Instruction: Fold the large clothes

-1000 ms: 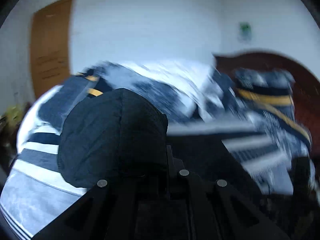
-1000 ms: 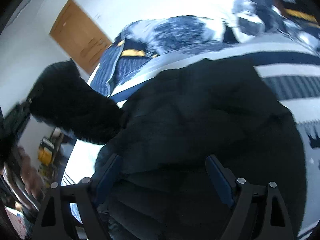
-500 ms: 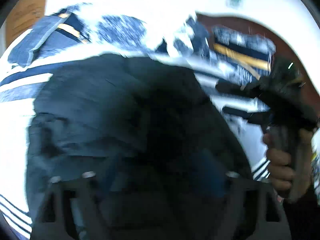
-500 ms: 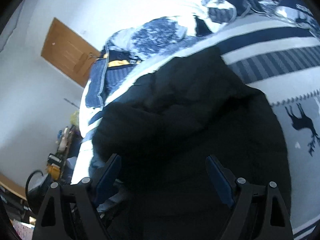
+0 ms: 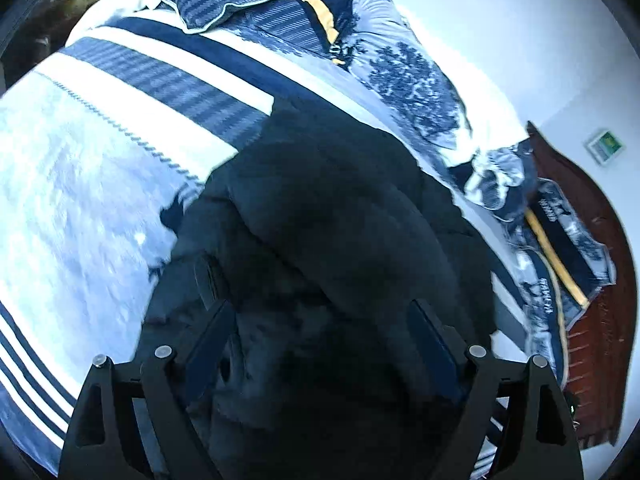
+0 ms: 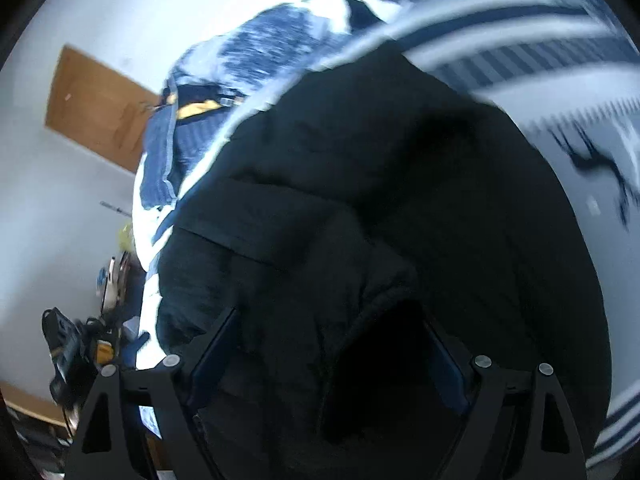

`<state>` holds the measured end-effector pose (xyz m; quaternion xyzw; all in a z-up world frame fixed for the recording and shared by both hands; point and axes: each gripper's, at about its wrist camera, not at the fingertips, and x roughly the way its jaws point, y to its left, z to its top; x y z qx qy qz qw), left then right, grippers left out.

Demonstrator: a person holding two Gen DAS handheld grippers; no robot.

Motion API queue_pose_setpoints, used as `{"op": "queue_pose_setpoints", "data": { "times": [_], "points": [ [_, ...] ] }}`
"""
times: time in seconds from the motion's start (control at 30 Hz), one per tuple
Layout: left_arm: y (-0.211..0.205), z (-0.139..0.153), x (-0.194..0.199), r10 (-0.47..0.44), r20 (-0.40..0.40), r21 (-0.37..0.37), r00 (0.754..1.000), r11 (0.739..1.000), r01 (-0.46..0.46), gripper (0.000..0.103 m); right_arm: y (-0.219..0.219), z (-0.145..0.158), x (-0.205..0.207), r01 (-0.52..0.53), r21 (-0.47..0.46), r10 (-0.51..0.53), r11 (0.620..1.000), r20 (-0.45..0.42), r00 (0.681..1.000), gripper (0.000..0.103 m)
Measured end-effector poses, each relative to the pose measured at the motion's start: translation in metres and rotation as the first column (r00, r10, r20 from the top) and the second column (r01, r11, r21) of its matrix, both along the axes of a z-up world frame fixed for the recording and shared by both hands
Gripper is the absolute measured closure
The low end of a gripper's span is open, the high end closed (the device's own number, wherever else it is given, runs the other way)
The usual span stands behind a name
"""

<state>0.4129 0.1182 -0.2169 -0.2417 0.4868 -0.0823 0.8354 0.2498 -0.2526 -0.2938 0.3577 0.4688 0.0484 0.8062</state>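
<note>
one black coat (image 5: 340, 216) lies on the striped bed (image 5: 132, 148), its long side running up and away from both tongs. two tongs hang over its near end. left tongs (image 5: 320, 340) have just been opening and now gape wide, nothing pinched. right tongs (image 6: 328, 344) gape wide too, holding nothing.

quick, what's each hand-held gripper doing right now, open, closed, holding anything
Left hand-held gripper: open, jaws just opened, over the dark jacket, not gripping it.
Right hand-held gripper: open above the same jacket, holding nothing.
</note>
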Motion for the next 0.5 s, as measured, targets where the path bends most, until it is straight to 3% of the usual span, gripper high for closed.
{"op": "queue_pose_setpoints", "data": {
  "times": [0.07,0.17,0.27,0.33,0.37,0.4,0.43,0.47,0.5],
  "points": [
    [-0.004,0.002,0.011,-0.001,-0.018,-0.002,1.000,1.000,0.001,0.017,-0.012,-0.010,-0.004,0.040,-0.012,-0.040,0.999,-0.030,0.999,0.014],
    [-0.006,0.002,0.013,-0.015,-0.028,0.052,0.999,0.998,0.017,0.017,-0.025,0.005,0.000,0.051,-0.066,-0.049,0.996,0.028,0.998,0.014],
    [-0.005,-0.012,0.026,-0.027,-0.067,0.039,0.997,0.999,0.029,0.041,-0.031,0.031,0.018,0.020,-0.151,-0.004,0.988,0.104,0.995,0.014],
    [-0.009,-0.028,0.038,-0.026,-0.116,0.011,0.993,1.000,0.028,0.049,-0.024,0.029,0.044,-0.097,-0.150,0.111,0.984,0.092,0.990,0.015],
    [-0.009,-0.034,0.041,-0.019,-0.131,-0.001,0.991,1.000,0.019,0.051,-0.019,0.023,0.054,-0.137,-0.163,0.150,0.977,0.072,0.986,0.020],
    [-0.008,-0.039,0.042,-0.010,-0.136,-0.011,0.991,1.000,0.009,0.052,-0.016,0.014,0.059,-0.164,-0.168,0.174,0.972,0.044,0.984,0.035],
    [-0.008,-0.043,0.044,-0.002,-0.136,-0.009,0.991,1.000,0.001,0.062,-0.011,0.002,0.066,-0.214,-0.139,0.216,0.967,0.006,0.976,0.046],
    [-0.008,-0.045,0.045,0.001,-0.137,0.004,0.991,1.000,0.000,0.078,-0.005,-0.008,0.069,-0.260,-0.102,0.259,0.960,-0.021,0.966,0.072],
    [-0.007,-0.045,0.046,0.001,-0.140,0.011,0.990,1.000,0.001,0.094,0.001,-0.013,0.069,-0.286,-0.097,0.284,0.953,-0.038,0.958,0.087]
  ]
}}
